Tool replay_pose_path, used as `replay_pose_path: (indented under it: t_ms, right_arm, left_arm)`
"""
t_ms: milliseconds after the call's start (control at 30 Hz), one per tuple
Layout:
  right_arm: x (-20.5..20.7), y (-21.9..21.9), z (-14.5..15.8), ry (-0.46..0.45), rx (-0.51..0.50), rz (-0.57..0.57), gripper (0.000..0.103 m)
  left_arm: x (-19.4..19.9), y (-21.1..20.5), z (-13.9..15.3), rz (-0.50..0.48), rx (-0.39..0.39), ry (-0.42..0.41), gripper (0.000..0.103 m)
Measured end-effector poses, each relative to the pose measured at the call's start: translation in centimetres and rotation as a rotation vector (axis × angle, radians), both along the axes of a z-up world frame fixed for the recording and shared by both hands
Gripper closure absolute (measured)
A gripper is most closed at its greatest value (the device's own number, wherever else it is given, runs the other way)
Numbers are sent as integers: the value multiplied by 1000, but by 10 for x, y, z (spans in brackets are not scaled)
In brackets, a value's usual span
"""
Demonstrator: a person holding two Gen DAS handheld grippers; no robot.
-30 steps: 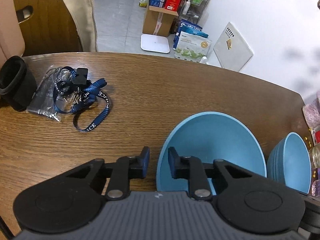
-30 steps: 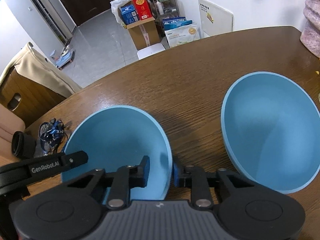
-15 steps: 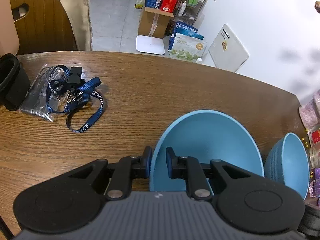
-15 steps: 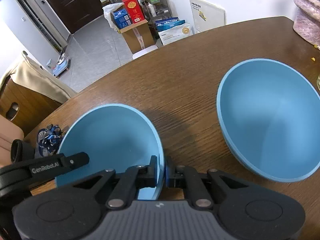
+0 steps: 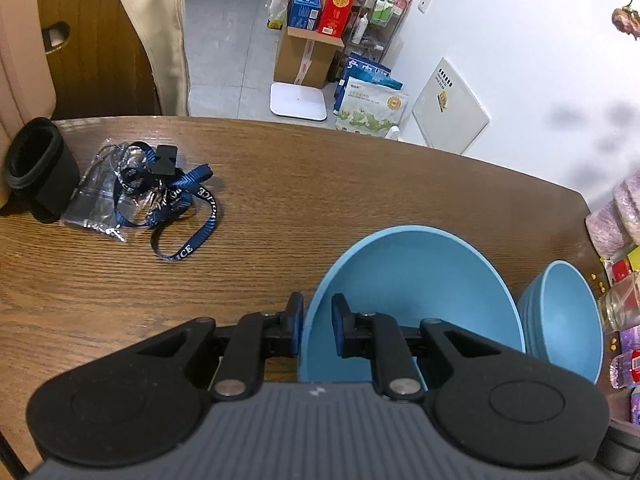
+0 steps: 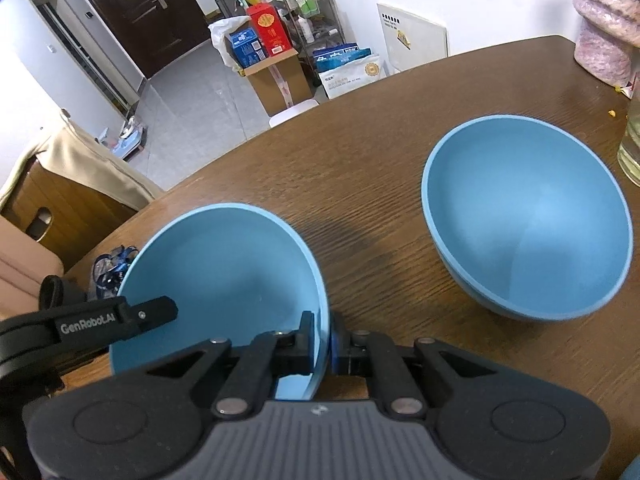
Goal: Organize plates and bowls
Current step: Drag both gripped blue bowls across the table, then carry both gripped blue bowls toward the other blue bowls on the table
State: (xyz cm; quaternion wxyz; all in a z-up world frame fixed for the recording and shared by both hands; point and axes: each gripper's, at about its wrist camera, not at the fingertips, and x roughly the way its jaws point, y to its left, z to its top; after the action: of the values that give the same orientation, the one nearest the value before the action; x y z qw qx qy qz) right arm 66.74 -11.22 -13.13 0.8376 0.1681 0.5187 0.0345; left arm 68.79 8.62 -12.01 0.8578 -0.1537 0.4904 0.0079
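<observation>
**Two hand-held grippers clamp one blue bowl**

On the wooden tabletop, a blue lanyard lies far left. The left hand-held gripper pinches the near-left rim of the nearer blue bowl; the right hand-held gripper is closed narrowly on the same bowl's right rim. The second blue bowl sits apart to the right.
</observation>
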Motion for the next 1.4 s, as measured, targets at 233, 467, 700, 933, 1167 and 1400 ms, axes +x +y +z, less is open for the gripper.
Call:
replay_pose_path:
  t_ms: [233, 467, 700, 933, 1167, 1400]
  right_arm:
    - [-15, -1, 21, -24, -2, 4, 96]
    - [-39, -4, 43, -45, -6, 4, 96]
    - [-66, -9, 56, -52, -2, 2, 96]
    - [-92, -15, 73, -71, -7, 0, 96]
    - [-120, -21, 85, -89, -10, -8, 96]
    - [-147, -29, 95, -106, -10, -20, 96]
  left_arm:
    - [-17, -2, 21, -6, 9, -24, 87]
    - [-39, -7, 41, -14, 16, -45, 87]
    - [-66, -12, 58, -23, 25, -62, 87]
    - [-93, -19, 73, -38, 29, -77, 87]
    - [-118, -26, 85, -54, 29, -92, 87]
    - [-143, -34, 93, -74, 31, -102, 87]
